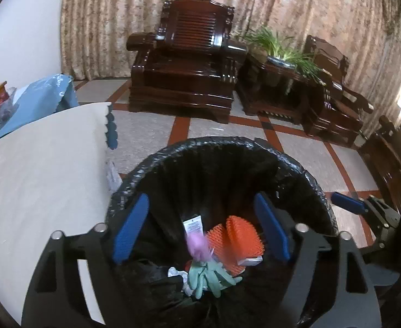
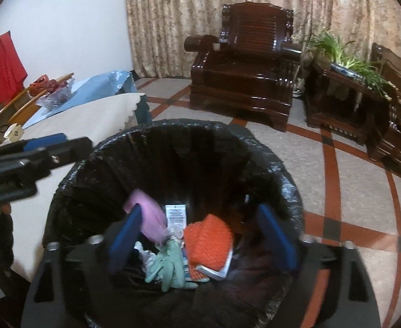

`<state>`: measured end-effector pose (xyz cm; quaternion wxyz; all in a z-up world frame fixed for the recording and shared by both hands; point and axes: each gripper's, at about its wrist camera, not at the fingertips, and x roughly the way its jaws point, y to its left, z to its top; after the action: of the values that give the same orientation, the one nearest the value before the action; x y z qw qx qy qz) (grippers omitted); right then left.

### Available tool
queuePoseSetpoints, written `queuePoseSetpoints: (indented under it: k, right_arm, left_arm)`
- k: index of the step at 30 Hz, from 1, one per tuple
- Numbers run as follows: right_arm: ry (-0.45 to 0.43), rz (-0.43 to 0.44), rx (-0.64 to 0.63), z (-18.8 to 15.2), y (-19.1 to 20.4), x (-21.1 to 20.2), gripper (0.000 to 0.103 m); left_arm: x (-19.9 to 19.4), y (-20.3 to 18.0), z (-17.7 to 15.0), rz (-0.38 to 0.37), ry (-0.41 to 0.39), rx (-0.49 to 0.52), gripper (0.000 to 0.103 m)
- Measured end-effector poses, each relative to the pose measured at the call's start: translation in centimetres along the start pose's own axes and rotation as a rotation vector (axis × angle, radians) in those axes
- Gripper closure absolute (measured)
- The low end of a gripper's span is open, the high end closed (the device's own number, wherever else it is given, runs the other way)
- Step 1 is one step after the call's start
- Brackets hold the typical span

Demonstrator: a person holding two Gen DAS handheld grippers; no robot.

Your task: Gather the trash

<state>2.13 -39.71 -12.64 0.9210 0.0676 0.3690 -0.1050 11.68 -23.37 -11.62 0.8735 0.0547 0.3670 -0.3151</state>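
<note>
A bin lined with a black bag (image 1: 222, 147) (image 2: 173, 128) stands on the floor below both grippers. In it lie an orange foam net (image 1: 238, 240) (image 2: 208, 240), a pale green glove (image 1: 208, 276) (image 2: 170, 265), a white label (image 1: 193, 225) (image 2: 176, 214) and a small box (image 2: 217, 270). A blurred pink piece (image 1: 197, 248) (image 2: 151, 221) is in mid-air inside the bin. My left gripper (image 1: 200, 229) is open and empty over the bin. My right gripper (image 2: 203, 235) is open and empty over the bin too.
A table with a cream cloth (image 1: 41, 169) (image 2: 91, 117) stands left of the bin, with a blue cloth (image 2: 91, 87) and a bag of fruit (image 2: 55, 93) behind. Dark wooden armchairs (image 1: 186, 63) (image 2: 244, 65) and a plant stand (image 1: 279, 82) line the curtain.
</note>
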Motion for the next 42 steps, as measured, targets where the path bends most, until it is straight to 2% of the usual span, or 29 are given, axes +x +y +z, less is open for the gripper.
queuePoseSetpoints:
  k: [2,6,11,17,27,42]
  right_arm:
    - [-0.003,0.006,0.017,0.0,-0.1,-0.7,0.006]
    - [-0.027,0.041,0.039,0.5,0.3,-2.9,0.006]
    - [-0.083,0.098,0.018,1.6,2.8,-6.4,0.006]
    - [-0.121,0.141,-0.033,2.5,6.3,-9.2,0.006]
    - [-0.128,0.127,-0.045,2.6,9.1,-11.9,0.006]
    - [-0.163,0.141,-0.065,3.3,11.1,-15.0,0.006]
  left_arm:
    - [-0.8,0.5,0.1,0.009,-0.008,-0.011,0.019]
    - [-3.4,2.5,0.3,0.043,-0.04,-0.052,0.014]
    - [-7.7,4.3,-0.1,0.133,-0.084,-0.074,0.012]
    - [-12.6,4.9,-0.7,0.2,-0.128,-0.079,0.009]
    - [-17.8,5.2,-2.5,0.213,-0.148,-0.09,0.007]
    - [-21.8,4.2,-3.1,0.248,-0.201,-0.068,0.007]
